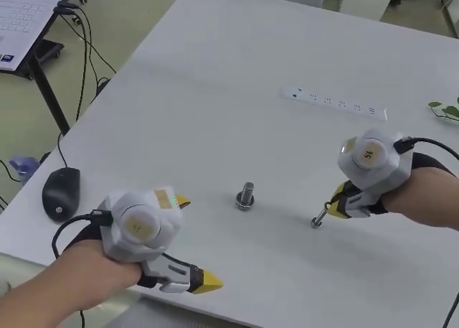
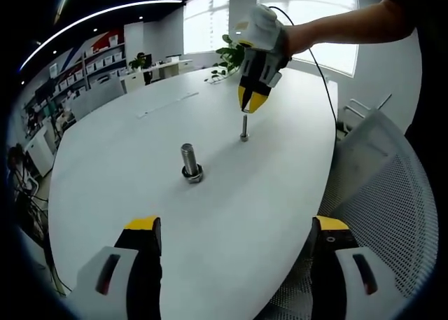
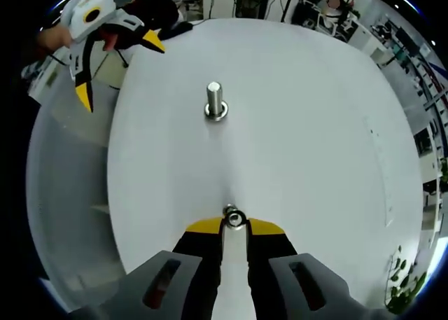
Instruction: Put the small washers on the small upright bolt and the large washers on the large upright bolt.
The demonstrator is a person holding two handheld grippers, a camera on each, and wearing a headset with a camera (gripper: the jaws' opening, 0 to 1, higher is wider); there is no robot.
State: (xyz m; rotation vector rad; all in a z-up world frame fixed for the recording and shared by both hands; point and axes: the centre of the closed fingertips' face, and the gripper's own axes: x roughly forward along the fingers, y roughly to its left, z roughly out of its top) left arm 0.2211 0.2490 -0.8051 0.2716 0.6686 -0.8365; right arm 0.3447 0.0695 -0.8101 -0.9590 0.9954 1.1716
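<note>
One small bolt (image 2: pixel 244 129) just below right gripper (image 2: pixel 252 106)

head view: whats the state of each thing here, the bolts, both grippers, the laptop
large bolt, upright, metal ring around its foot
small bolt, upright, just below the right gripper's tips
left gripper, open, holding nothing
right gripper, jaws shut above the small bolt; whether they pinch anything, cannot tell
laptop, lid open
</note>
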